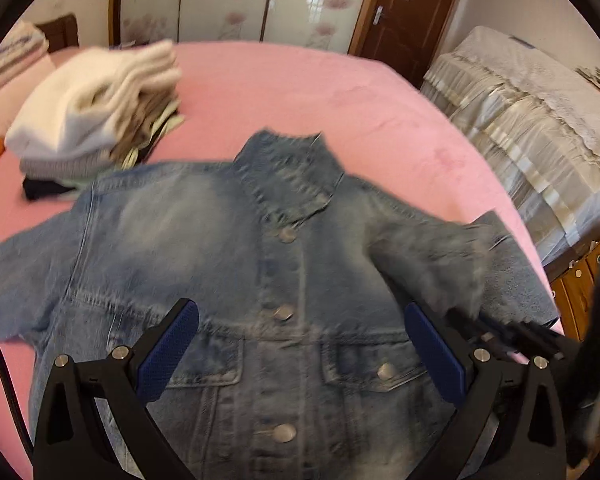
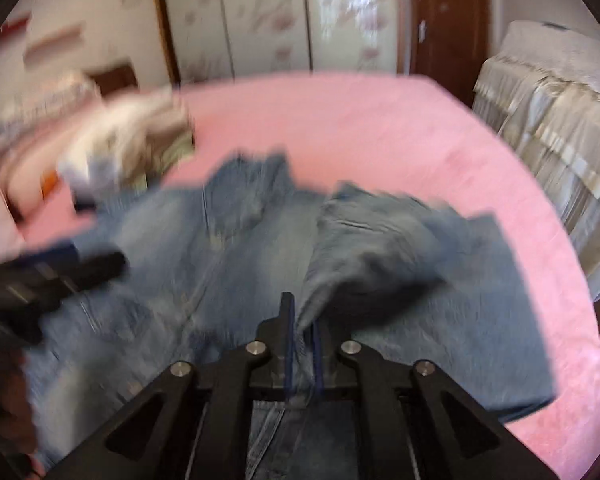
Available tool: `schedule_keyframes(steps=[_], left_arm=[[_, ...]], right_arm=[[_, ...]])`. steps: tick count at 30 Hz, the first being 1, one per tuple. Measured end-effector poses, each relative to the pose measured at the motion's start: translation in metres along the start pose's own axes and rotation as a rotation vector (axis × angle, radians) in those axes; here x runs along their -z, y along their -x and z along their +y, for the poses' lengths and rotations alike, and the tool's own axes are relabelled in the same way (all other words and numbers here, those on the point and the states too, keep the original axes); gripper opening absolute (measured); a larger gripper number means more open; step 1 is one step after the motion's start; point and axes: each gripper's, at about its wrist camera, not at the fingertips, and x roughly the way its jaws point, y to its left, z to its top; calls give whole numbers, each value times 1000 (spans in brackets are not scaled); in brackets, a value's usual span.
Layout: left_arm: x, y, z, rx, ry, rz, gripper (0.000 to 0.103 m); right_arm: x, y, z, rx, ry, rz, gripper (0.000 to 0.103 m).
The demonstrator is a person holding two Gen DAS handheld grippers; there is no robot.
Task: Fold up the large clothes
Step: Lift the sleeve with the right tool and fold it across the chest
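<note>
A faded blue denim jacket (image 1: pixel 228 264) lies front up on the pink bed (image 1: pixel 300 88), buttoned, collar pointing away. My left gripper (image 1: pixel 300 320) is open, its blue pads spread wide above the jacket's chest pockets, holding nothing. My right gripper (image 2: pixel 301 320) is shut on the denim jacket (image 2: pixel 172 264), pinching the fabric of its right sleeve, which is lifted and folded over toward the body. The right gripper also shows at the right edge of the left wrist view (image 1: pixel 519 336). The left gripper appears blurred at the left of the right wrist view (image 2: pixel 60 276).
A stack of folded clothes (image 1: pixel 96 112) sits at the bed's far left. A cloth-covered piece of furniture (image 1: pixel 539 120) stands right of the bed. Sliding wardrobe doors (image 1: pixel 228 0) and a brown door (image 1: pixel 411 12) lie beyond. The bed edge runs along the right.
</note>
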Motion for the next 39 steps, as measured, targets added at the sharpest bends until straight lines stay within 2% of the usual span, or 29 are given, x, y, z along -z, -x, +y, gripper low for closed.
schedule_keyframes(steps=[2, 5, 6, 7, 9, 11, 14, 18, 21, 28, 31, 35, 36, 37, 38, 39], left_arm=[[10, -11, 11, 3, 1, 30, 102], [22, -26, 16, 41, -4, 71, 102], [26, -30, 14, 59, -4, 83, 102], [29, -34, 12, 93, -2, 94, 102], [32, -39, 4, 156, -2, 110, 102], [32, -46, -6, 235, 2, 127, 102], [36, -58, -19, 358, 29, 152, 102], [35, -71, -37, 445, 74, 175, 102], [29, -79, -52, 430, 67, 186, 102], [16, -81, -97, 365, -34, 211, 102], [13, -88, -107, 310, -62, 220, 102], [11, -108, -105, 259, -45, 256, 101], [10, -112, -106, 252, -42, 264, 90], [8, -114, -107, 242, -44, 271, 70], [8, -115, -107, 231, -48, 275, 59], [6, -116, -106, 222, -49, 277, 33]], right_arm=[[16, -18, 7, 43, 27, 69, 11], [41, -8, 1, 25, 15, 81, 11], [47, -1, -1, 22, 6, 78, 15], [53, 8, -5, 19, -4, 70, 18], [65, 26, -5, 17, -12, 44, 34], [83, 50, -10, 35, -22, 2, 41], [99, 68, -13, 58, -45, -25, 42], [119, 78, -23, 49, -121, -25, 42], [124, 75, -31, 29, -188, -15, 42], [123, 62, -50, 7, -298, 2, 42], [123, 61, -53, 14, -315, 10, 42], [128, 62, -56, 25, -320, 12, 42], [129, 62, -57, 32, -318, 14, 42], [130, 61, -58, 41, -318, 19, 42], [132, 59, -60, 48, -320, 25, 42], [133, 58, -62, 51, -322, 29, 42]])
